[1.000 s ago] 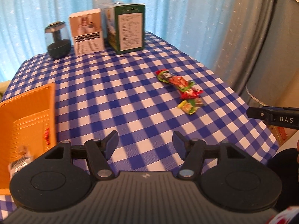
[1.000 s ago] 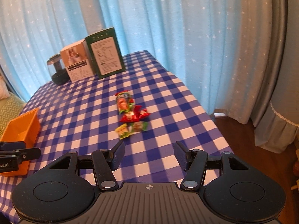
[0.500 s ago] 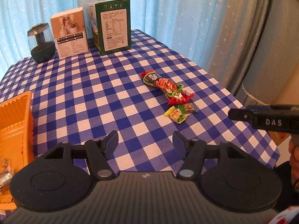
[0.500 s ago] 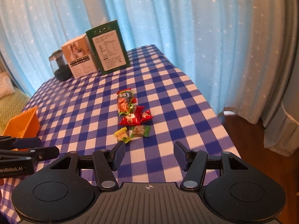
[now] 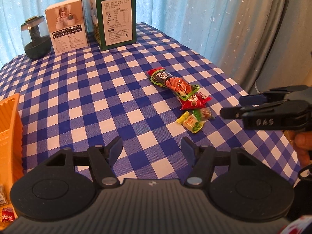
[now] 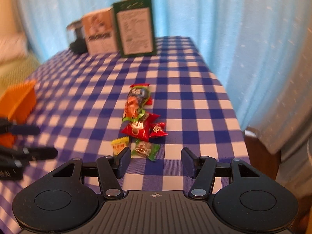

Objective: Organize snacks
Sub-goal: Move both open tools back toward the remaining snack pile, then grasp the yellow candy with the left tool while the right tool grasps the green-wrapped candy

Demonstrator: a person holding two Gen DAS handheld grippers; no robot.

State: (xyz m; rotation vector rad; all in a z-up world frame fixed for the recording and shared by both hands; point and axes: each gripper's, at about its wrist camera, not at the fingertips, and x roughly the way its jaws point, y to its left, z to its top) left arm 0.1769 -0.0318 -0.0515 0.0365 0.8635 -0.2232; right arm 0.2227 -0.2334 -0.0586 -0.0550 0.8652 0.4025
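On the checked cloth point(image 5: 81, 105), snack pile sits at 2 o'clock from the left gripper point(image 5: 151, 150), centre-right of the table; long bag point(image 5: 172, 82) lies diagonal with its near end resting on the red packet point(image 5: 194, 102); second small red packet point(image 6: 158, 130) touches it on the right; yellow candy point(image 5: 190, 122) and green candy point(image 5: 203, 114) are nearest the edge, side by side, touching; pile looks dumped loose for sorting, nothing stacked on purpose

Left gripper: jaws about half open and opening, nothing between them, only bare cloth ahead; right gripper point(image 6: 155, 161) also about half open, empty, angled down with the green candy point(image 6: 145, 149) just beyond its fingers at 12 and the yellow one point(image 6: 120, 146) at 11, partly behind the left finger point(image 6: 122, 160); my guess is right is lining up on the green candy, left standing by

Orange bin point(image 5: 8, 136) at 9 o'clock, well apart from the pile; likely the drop target; little of its inside shows; a red wrapper point(image 5: 7, 216) and something pale show at the frame's bottom-left corner, can't tell whether inside it

Green box point(image 5: 115, 17), white box point(image 5: 66, 22) and dark jar point(image 5: 36, 37) stand upright at 11–12 along the far edge, out of the way
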